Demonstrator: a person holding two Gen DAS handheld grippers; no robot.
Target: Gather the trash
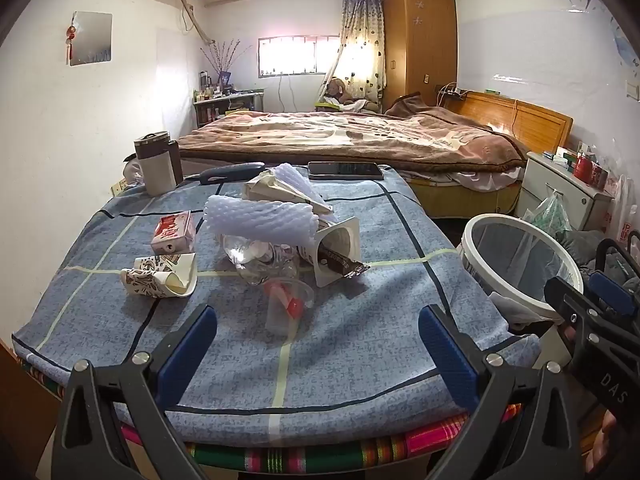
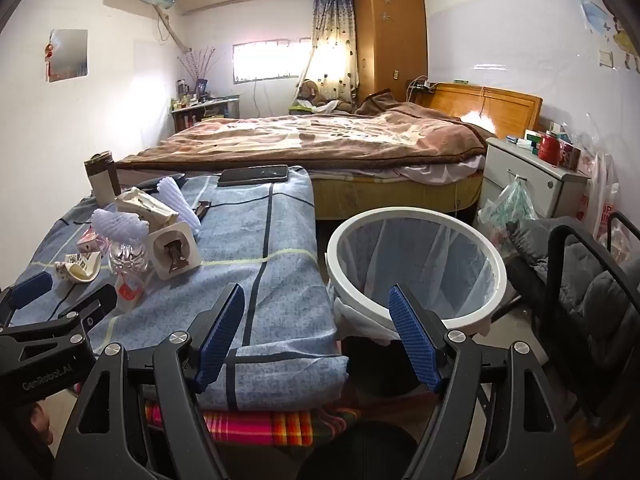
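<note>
Trash lies heaped on the blue checked tablecloth: white foam netting, a pink carton, a crushed patterned paper cup, a crumpled clear bottle, a clear plastic cup with a red label and a tipped white tub holding a dark wrapper. My left gripper hovers open over the table's near edge, just short of the plastic cup, holding nothing. My right gripper is open and empty between the table corner and the white-rimmed, bag-lined trash bin.
A phone and a brown-and-white tumbler stand at the table's far edge. Beyond is a bed. Right of the bin are a white nightstand, plastic bags and a dark chair.
</note>
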